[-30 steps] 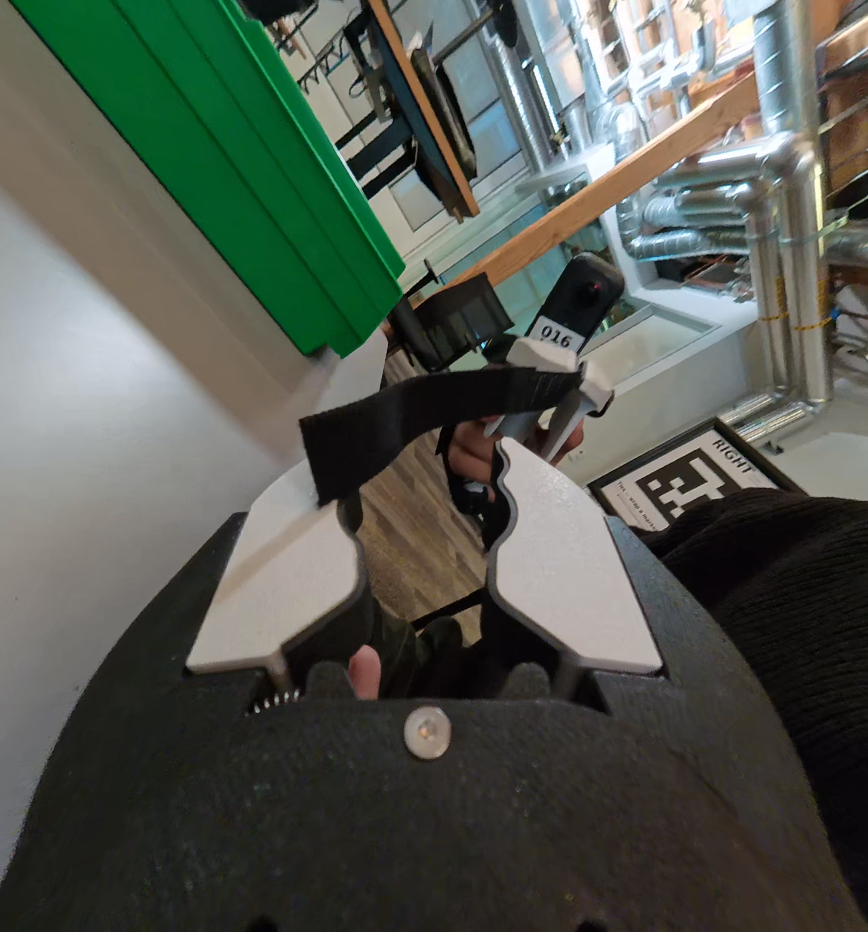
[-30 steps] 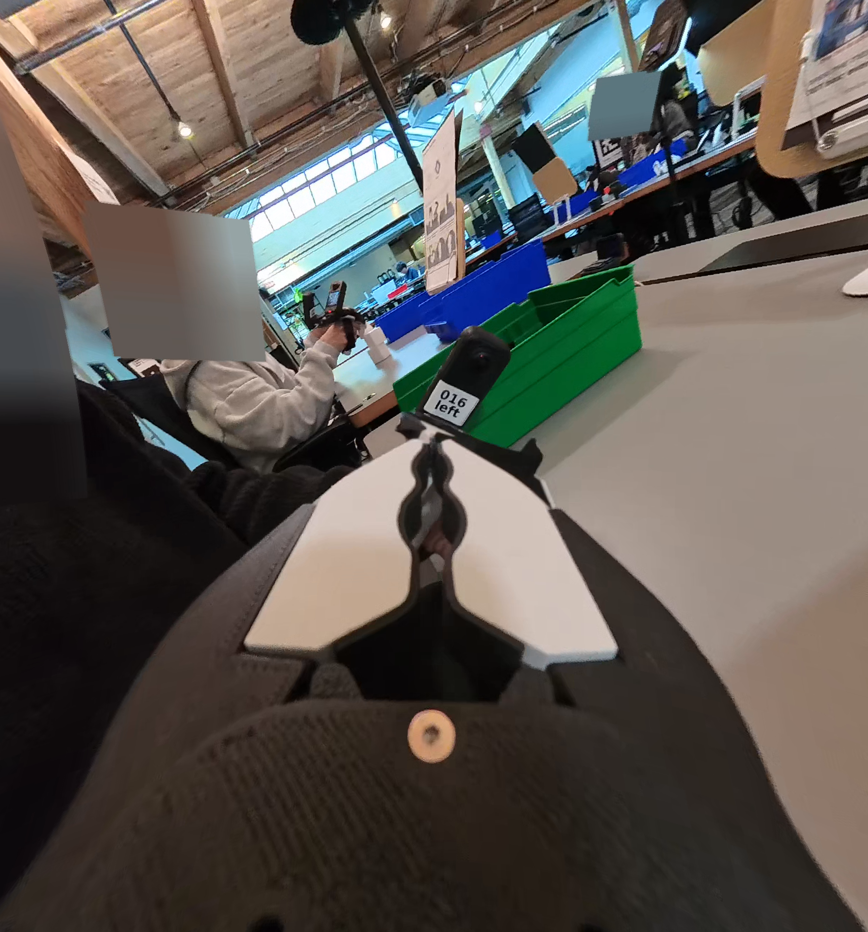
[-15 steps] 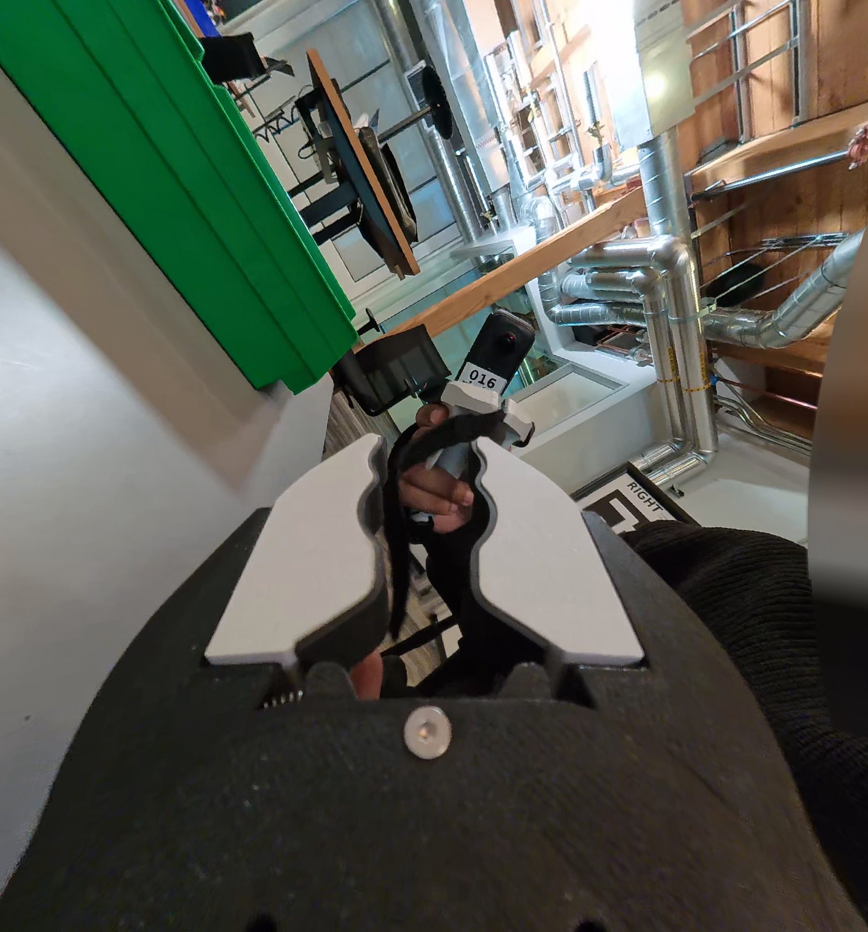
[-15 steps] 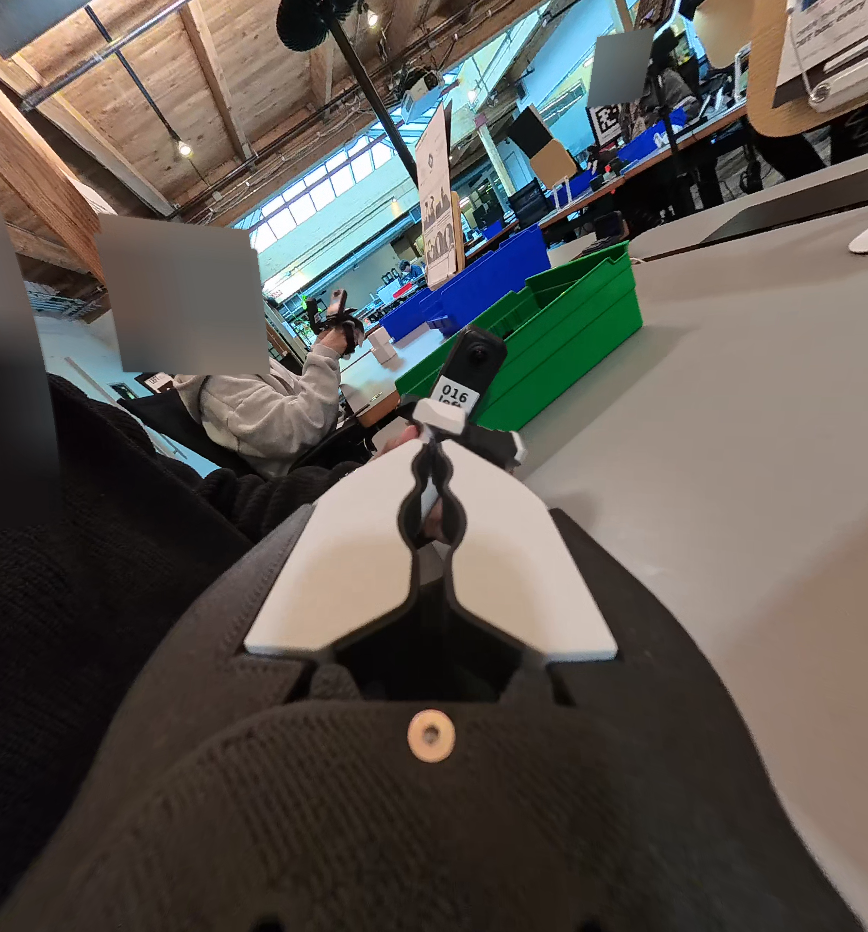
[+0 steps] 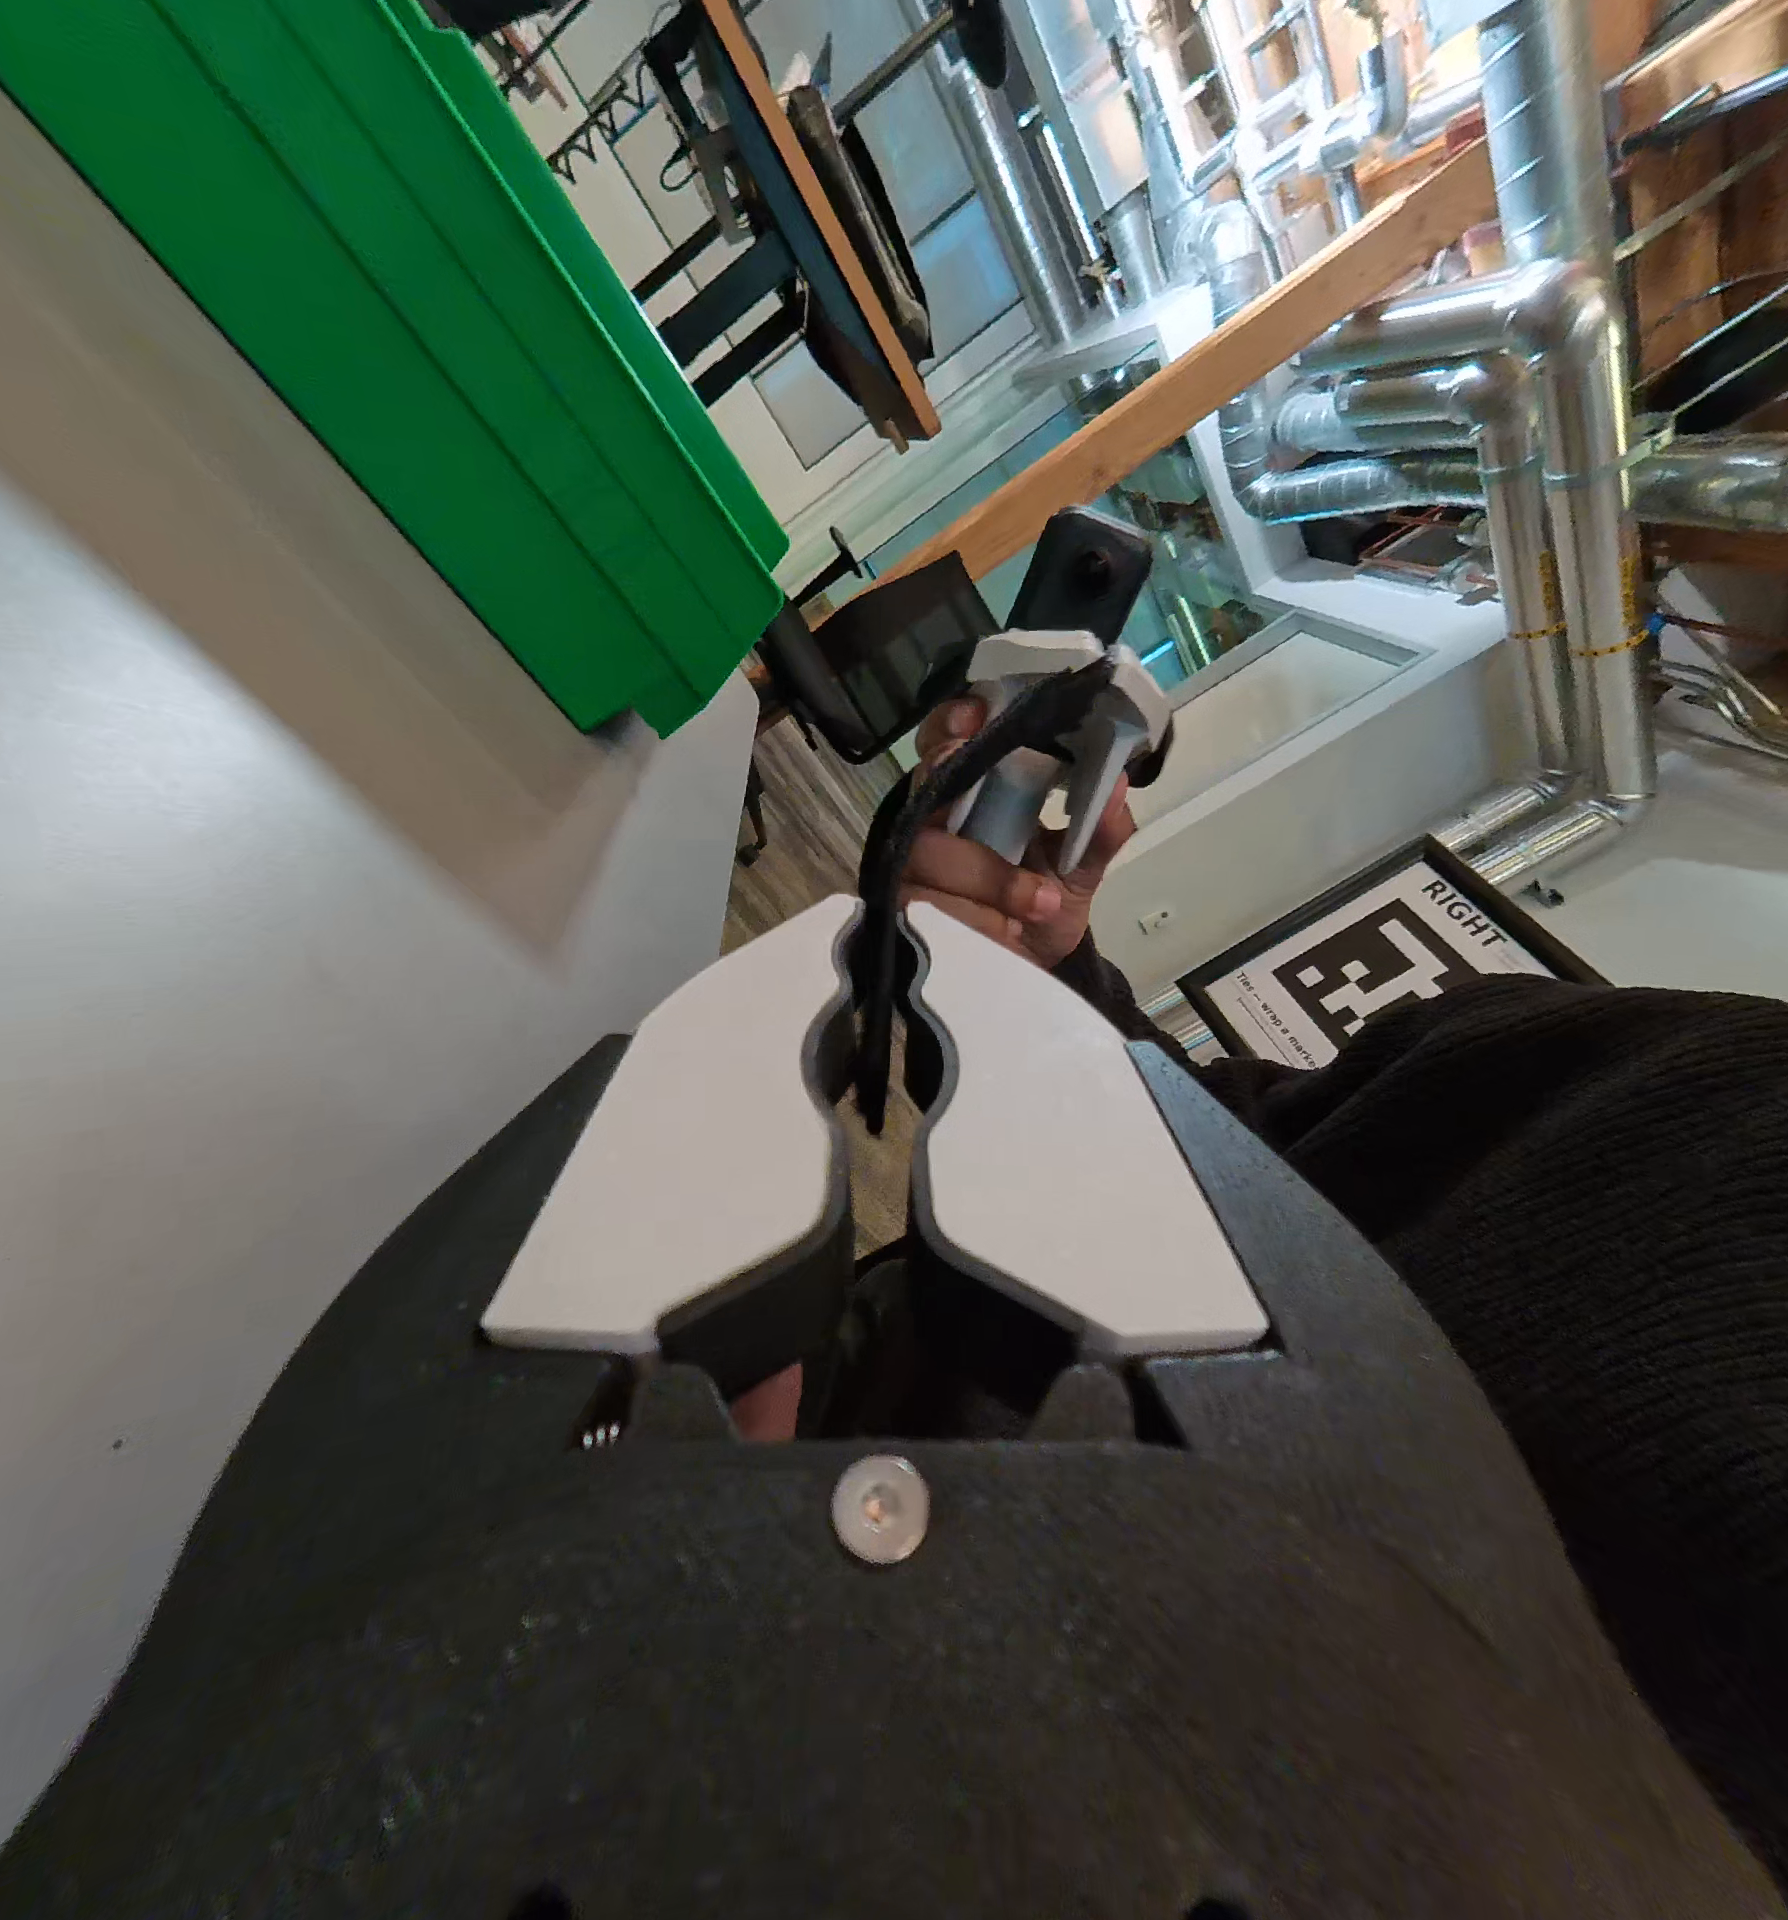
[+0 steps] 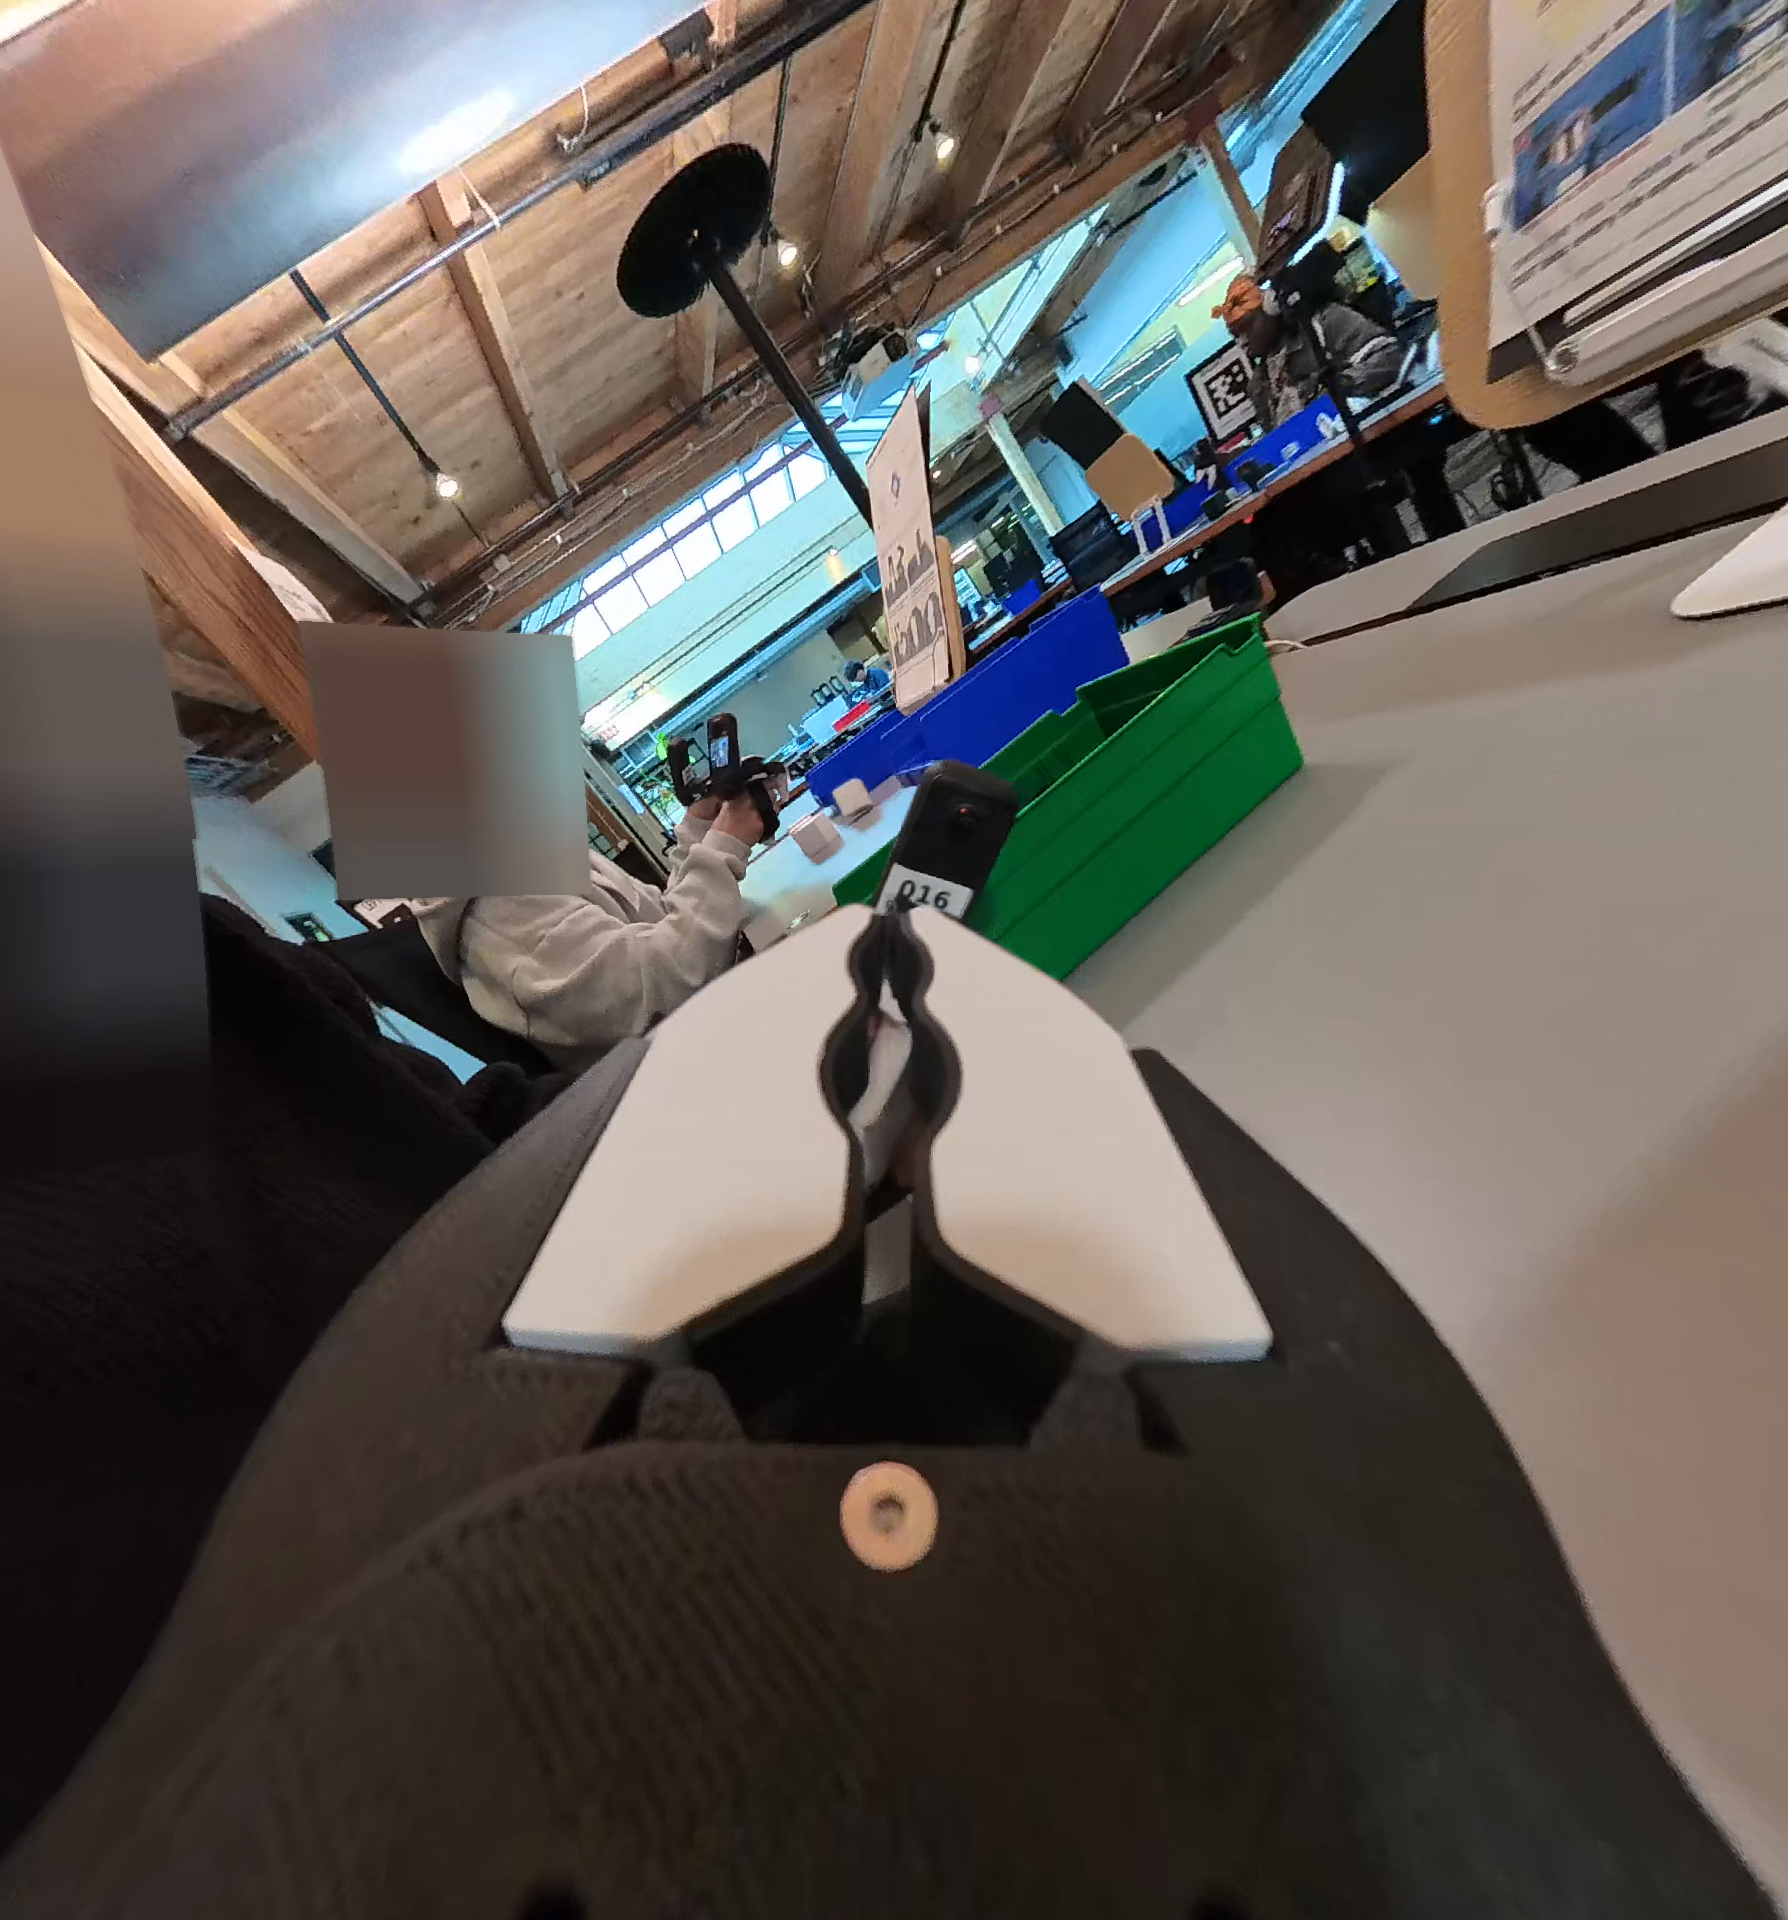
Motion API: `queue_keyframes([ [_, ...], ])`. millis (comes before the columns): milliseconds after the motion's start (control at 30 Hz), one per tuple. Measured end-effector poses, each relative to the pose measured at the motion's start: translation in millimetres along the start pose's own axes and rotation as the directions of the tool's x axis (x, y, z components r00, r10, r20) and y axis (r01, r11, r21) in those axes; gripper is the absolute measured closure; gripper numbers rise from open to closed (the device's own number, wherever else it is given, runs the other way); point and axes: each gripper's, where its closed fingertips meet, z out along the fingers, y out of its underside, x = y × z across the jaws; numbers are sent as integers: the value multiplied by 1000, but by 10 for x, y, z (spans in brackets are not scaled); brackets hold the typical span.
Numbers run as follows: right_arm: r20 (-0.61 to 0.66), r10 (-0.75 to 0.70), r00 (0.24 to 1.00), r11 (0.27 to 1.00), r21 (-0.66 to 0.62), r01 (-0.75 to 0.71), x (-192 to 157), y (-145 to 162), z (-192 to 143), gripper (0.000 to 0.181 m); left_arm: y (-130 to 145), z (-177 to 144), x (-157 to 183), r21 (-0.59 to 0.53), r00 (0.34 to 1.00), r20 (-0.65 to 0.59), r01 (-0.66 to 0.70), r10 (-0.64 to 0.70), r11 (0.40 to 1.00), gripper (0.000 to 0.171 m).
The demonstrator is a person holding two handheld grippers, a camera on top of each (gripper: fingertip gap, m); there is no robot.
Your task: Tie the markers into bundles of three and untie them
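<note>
My left gripper (image 5: 882,940) pinches a black strap (image 5: 885,997), lower end hidden between the fingers. Strap runs to 1 o'clock over my right gripper (image 5: 1061,717); in its own view that one (image 6: 898,935) is closed, contents unclear. Green bin (image 6: 1129,790) at 1 o'clock.

A long green plastic bin (image 6: 1160,790) sat on the pale grey tabletop (image 6: 1555,935), with a blue plastic bin (image 6: 1015,691) just behind it. A white rounded stand base (image 6: 1773,566) rested on the far right of that surface. A person in a light grey sweatshirt (image 6: 568,961) sat at a neighbouring desk. Overhead ran a wooden beamed ceiling (image 6: 516,301) and a black pole with a round disc (image 6: 698,244). In the left wrist view, silver metal ducts (image 5: 1534,416) lined the wall, and a black-framed white sign with a square black pattern (image 5: 1368,961) stood near them.
</note>
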Motion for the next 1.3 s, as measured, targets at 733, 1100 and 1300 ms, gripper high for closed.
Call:
queue_keyframes([
  [733,-344,-225,912,974,-74,212,363,-341,-389,149,-76,-46,186,32,994,-109,-21,25,999,170],
  [1100,-835,-545,79,838,-541,66,1523,-674,-2625,137,17,13,67,-11,999,-52,8,-9,1000,170],
  [1300,-812,-584,-19,812,-584,-20,1739,-536,-2791,144,71,38,42,-37,999,-40,11,-13,999,170],
])
